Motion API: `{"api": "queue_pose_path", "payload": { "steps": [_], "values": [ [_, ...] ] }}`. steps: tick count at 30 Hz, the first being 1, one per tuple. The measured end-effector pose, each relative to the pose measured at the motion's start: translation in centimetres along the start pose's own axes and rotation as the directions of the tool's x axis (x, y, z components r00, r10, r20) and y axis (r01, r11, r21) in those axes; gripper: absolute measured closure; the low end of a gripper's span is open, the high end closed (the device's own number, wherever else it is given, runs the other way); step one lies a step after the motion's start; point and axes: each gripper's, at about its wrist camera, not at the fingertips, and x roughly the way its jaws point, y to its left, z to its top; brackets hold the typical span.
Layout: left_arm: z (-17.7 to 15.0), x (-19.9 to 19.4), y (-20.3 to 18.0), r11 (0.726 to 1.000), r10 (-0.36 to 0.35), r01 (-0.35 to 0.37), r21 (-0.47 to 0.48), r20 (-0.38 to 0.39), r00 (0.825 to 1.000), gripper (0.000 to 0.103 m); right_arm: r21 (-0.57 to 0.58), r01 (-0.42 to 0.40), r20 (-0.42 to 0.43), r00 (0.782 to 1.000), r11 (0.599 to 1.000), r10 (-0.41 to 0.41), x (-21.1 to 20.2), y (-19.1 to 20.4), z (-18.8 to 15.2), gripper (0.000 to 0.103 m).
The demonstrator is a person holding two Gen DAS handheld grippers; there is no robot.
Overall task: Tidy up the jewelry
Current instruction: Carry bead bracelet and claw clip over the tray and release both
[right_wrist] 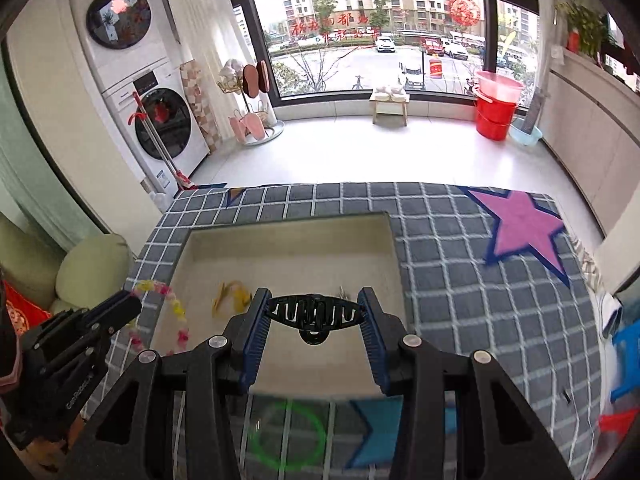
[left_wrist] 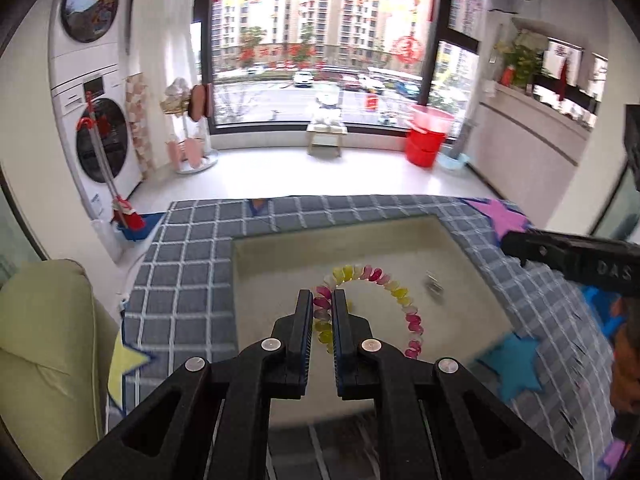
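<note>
1. Jewelry is in both hands here: a loop necklace of pink, yellow and clear petal-shaped plastic beads [left_wrist: 372,300] hangs from the left hand-held gripper [left_wrist: 322,300], whose jaws are nearly closed, pinching one strand so the rest drapes free ahead of its tips.
2. A black plastic claw hair clip [right_wrist: 314,314] spans the half-open jaws of the right hand-held gripper [right_wrist: 314,312], clamped end to end between the blue pads, likely to keep it level.
3. Both are carried above the shallow beige rectangular tray [right_wrist: 288,236], which sits just ahead of and below the fingertips on the grey checked cloth surface [right_wrist: 440,248].
4. Inside the tray, left of the right gripper's tips, lies a small yellow piece [right_wrist: 232,294]; a small silvery item [left_wrist: 434,286] lies near it, seemingly already sorted.
</note>
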Motion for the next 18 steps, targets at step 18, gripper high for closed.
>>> {"api": "queue_pose_path", "payload": {
  "steps": [18],
  "values": [
    [0.2,11.5,1.5,0.994,0.107,-0.110,-0.020,-0.121,0.987,0.080,-0.012,0.033,-0.128,0.991,0.999,-0.035,14.0,0.2,0.1,0.055]
  ]
}}
